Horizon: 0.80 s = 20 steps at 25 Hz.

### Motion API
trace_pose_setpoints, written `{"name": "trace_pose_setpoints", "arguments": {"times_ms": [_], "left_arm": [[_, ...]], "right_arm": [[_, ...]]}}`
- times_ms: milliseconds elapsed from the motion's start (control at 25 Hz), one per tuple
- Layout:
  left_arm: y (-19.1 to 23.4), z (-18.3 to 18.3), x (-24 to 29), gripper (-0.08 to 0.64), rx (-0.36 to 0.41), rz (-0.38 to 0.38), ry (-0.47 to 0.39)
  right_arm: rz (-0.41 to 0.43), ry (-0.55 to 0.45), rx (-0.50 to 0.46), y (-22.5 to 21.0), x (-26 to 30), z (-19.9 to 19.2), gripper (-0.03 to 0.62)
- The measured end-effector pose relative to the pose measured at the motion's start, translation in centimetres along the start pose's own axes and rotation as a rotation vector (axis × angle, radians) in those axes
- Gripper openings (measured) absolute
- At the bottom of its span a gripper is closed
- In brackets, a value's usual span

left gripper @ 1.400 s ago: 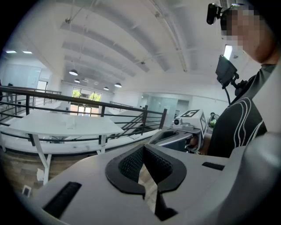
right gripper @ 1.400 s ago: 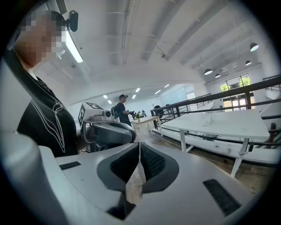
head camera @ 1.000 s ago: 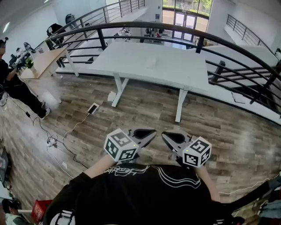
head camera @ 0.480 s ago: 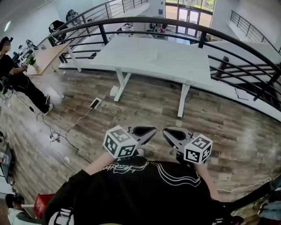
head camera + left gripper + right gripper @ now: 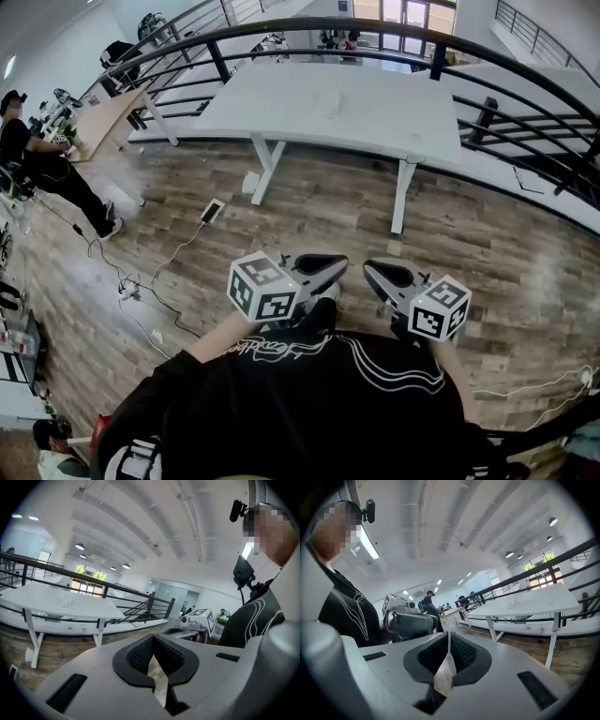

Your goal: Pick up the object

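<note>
Both tools closed, object on the surface
Beyond the wooden floor (image 5: 309,225) a white surface (image 5: 375,127) is seen; the left tool (image 5: 337,263) and right tool (image 5: 371,270) are held with jaws together (nothing gripped), well apart from a small pale object (image 5: 329,105) set on that surface.

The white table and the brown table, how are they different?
The white table is straight ahead, while the brown table is off to the left. The white table has a white top, and the brown table's top looks like wood. A person stands beside the brown table, but nobody is at the white table. Both have white legs and stand on the same wooden floor.
</note>
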<state>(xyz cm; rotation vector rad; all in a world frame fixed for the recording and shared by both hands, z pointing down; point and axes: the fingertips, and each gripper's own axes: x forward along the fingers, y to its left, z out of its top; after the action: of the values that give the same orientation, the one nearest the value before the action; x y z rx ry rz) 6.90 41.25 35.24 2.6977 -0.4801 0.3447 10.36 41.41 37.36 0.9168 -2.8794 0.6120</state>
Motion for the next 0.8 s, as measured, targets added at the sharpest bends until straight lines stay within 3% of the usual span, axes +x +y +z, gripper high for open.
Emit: {"name": "trace_pose_setpoints", "arguments": {"times_ms": [360,800], "left_arm": [[7.6,2.0,2.6,0.008,-0.030,-0.033,-0.006],[27.1,7.9,4.8,0.008,-0.091,-0.024,0.005]], "right_arm": [[-0.030,0.022,0.022,-6.3,4.7,1.5,0.023],[-0.044,0.073,0.068,-18.7,18.7,8.1,0.023]]}}
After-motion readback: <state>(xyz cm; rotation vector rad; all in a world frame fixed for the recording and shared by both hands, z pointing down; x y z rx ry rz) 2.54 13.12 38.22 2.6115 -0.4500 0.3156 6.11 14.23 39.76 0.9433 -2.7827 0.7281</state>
